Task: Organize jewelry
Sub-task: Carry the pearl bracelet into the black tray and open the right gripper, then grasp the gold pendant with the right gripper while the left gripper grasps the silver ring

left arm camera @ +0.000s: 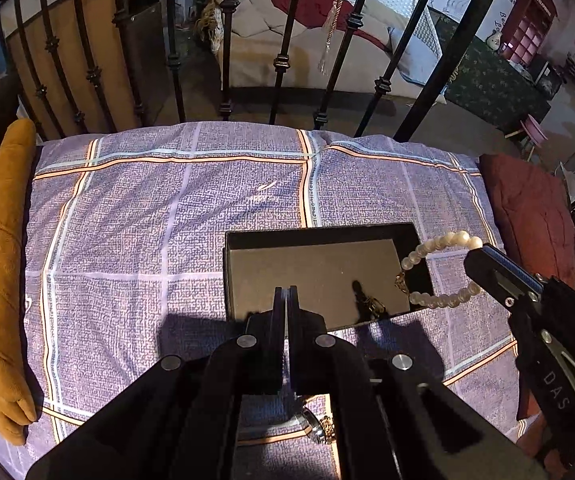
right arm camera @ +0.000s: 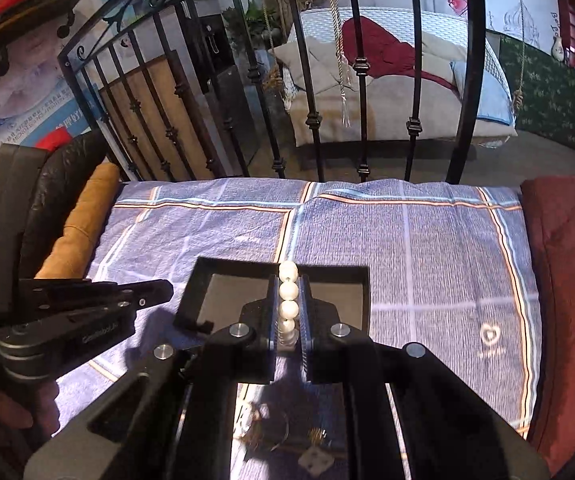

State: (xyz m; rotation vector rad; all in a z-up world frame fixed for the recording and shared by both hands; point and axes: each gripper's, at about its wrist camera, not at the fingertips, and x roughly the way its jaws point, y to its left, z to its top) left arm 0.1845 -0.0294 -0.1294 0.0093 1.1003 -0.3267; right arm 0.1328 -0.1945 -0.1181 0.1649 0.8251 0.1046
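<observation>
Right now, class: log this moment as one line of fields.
left gripper: shut, empty | right gripper: shut on pearl bracelet | bracelet: held over the right edge of the black box | box: open, on checked cloth

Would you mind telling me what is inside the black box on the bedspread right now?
The black box shows a bare dark floor with one small gold piece near its front edge. The pearl bracelet, held in the right gripper, hangs over its right rim. The left gripper hides the front corner.
</observation>
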